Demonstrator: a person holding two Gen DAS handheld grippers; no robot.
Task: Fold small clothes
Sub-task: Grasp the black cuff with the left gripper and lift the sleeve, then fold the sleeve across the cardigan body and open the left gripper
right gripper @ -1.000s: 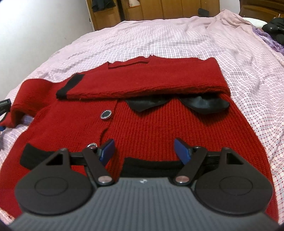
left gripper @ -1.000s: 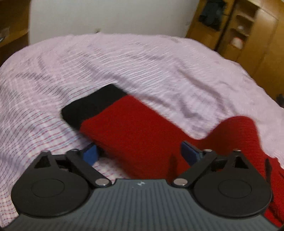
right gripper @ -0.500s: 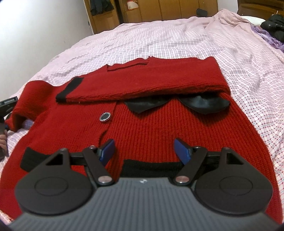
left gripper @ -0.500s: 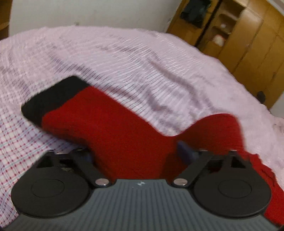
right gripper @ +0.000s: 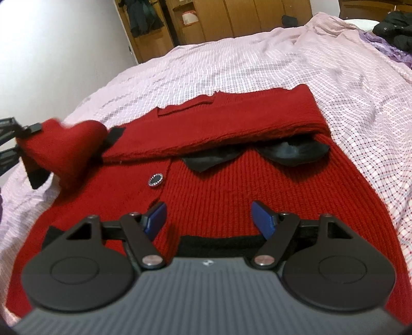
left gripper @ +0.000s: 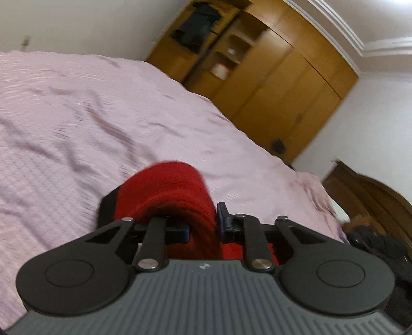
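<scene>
My left gripper [left gripper: 203, 226] pinches the cardigan's [right gripper: 257, 185] left sleeve [left gripper: 170, 190], lifted off the bed [right gripper: 257, 67]. My right gripper [right gripper: 208, 214] hovers spread over the near hem. I should lay the sleeve flat across the chest, uncrumpled.

This is a bedroom in a home. A wide bed [right gripper: 296, 67] fills most of both views, covered by a pale pink checked sheet [left gripper: 77, 123] with soft wrinkles. In the left wrist view, a tall wooden wardrobe [left gripper: 283, 85] with plain doors stands at about one o'clock, and open shelves [left gripper: 226, 61] in it hold small items too blurred to name. A dark garment [left gripper: 198, 23] hangs at twelve o'clock. White walls meet a moulded ceiling cornice [left gripper: 334, 28] at upper right. At three o'clock a curved dark wooden headboard [left gripper: 373, 190] shows. In the right wrist view, dark clothes [right gripper: 394, 28] lie heaped at two o'clock.
</scene>
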